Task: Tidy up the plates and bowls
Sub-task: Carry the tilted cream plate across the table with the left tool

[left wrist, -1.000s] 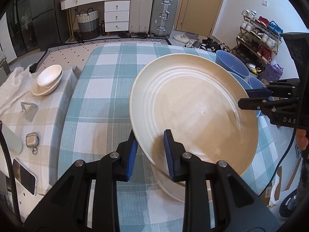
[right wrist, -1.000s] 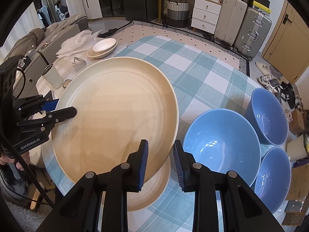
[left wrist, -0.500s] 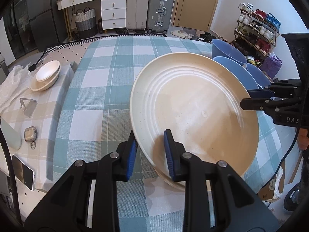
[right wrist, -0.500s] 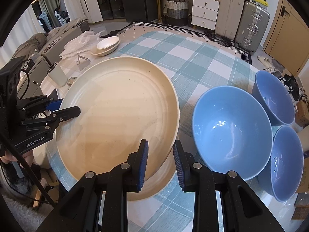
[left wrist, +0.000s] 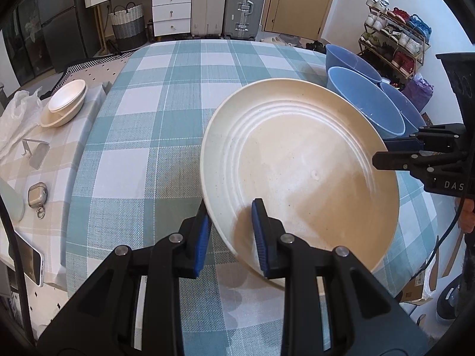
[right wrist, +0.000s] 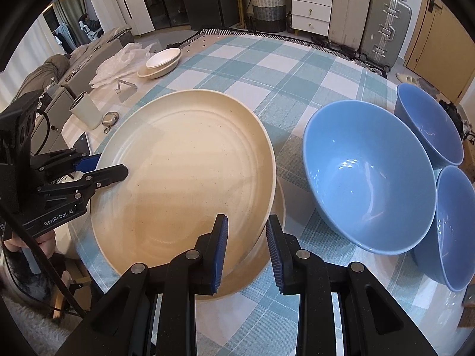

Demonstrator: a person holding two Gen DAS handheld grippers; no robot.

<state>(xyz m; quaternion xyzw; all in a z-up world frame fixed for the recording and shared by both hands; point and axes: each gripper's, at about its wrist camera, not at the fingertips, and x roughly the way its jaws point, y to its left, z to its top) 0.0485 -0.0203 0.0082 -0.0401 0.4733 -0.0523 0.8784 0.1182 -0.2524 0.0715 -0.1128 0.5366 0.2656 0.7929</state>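
Between both pairs of jaws, clamped at opposite rims: cream plate [left wrist: 299, 172], hanging tilted over a second plate [right wrist: 277, 207] just beneath. Left gripper [left wrist: 231, 231] and right gripper [right wrist: 246, 249] pinching narrow. Risking slipping, clattering down off-centre; blue bowls [right wrist: 368, 184] sitting just beside right jaws, inviting knocking.

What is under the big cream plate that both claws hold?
A second cream plate peeks out beneath the held cream plate, lying on the checked tablecloth. Most of it is covered.

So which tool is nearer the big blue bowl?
Right. The right tool grips the plate edge beside the blue bowl; the left tool grips the opposite edge.
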